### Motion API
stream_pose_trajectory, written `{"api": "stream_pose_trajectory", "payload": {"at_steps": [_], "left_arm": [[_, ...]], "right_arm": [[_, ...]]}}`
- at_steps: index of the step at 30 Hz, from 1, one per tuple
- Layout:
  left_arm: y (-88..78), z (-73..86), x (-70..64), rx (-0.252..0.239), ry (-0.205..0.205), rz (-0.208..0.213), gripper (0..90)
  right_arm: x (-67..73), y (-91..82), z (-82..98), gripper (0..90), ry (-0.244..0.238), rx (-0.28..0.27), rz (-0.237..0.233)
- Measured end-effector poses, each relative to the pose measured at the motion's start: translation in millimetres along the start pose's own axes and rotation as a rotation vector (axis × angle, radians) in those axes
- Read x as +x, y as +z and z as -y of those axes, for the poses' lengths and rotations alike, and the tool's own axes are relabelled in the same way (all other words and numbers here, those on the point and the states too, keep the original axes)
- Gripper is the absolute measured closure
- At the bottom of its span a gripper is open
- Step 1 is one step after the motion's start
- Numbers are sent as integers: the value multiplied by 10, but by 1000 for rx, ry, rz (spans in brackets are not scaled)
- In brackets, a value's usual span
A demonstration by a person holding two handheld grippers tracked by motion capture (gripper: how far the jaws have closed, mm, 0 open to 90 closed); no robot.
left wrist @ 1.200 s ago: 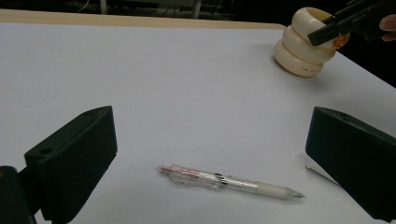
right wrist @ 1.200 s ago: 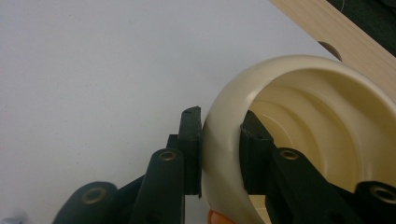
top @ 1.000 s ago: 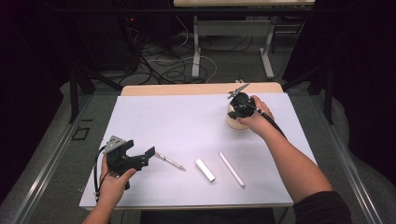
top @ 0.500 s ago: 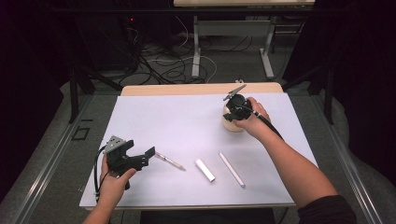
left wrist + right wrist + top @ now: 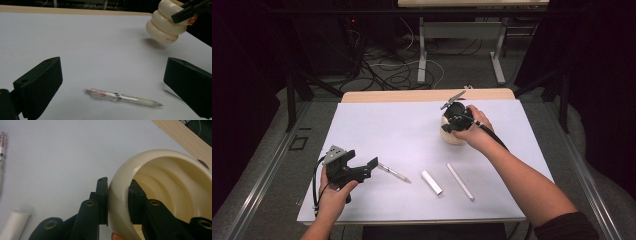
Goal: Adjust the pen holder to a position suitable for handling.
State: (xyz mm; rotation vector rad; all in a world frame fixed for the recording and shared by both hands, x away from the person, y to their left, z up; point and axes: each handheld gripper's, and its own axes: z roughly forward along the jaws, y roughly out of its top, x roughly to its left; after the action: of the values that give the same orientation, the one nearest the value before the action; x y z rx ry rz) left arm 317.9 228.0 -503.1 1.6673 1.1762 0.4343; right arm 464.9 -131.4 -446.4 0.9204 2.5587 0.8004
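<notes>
From the high view we see the right claw (image 5: 453, 116) at the far right part of the table (image 5: 387, 125), clamped on the rim of a cream ribbed cup (image 5: 451, 134), which sits under the hand and looks tilted. The left claw (image 5: 357, 170) rests near the front left edge with its jaws spread and nothing between them. A clear pen (image 5: 394, 173) lies just beside it, then a short white tube (image 5: 431, 182) and a longer white stick (image 5: 460, 181) further right.

In the left gripper view we look between wide-apart jaws at the pen (image 5: 122, 97) lying flat on the white surface, touching neither jaw. The cup (image 5: 165, 26) hangs tilted at the upper right, lifted clear above its shadow, pinched by the other claw.

In the right gripper view one jaw presses the outside of the cup (image 5: 160, 182) wall and the other the inside, gripping it tightly. The tube (image 5: 15, 226) lies at lower left.
</notes>
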Motion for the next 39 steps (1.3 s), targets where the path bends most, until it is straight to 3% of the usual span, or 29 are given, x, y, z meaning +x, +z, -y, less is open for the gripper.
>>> {"api": "stream_pose_trajectory", "payload": {"at_steps": [8, 26, 39], "left_arm": [[-3, 0, 3, -1, -1, 0, 22], [-5, -1, 4, -3, -3, 2, 22], [-8, 0, 11, 0, -9, 1, 22]], "right_arm": [[225, 4, -99, 739, -14, -24, -26], [594, 95, -264, 739, -49, 13, -108], [752, 187, -295, 739, -56, 55, -134]]}}
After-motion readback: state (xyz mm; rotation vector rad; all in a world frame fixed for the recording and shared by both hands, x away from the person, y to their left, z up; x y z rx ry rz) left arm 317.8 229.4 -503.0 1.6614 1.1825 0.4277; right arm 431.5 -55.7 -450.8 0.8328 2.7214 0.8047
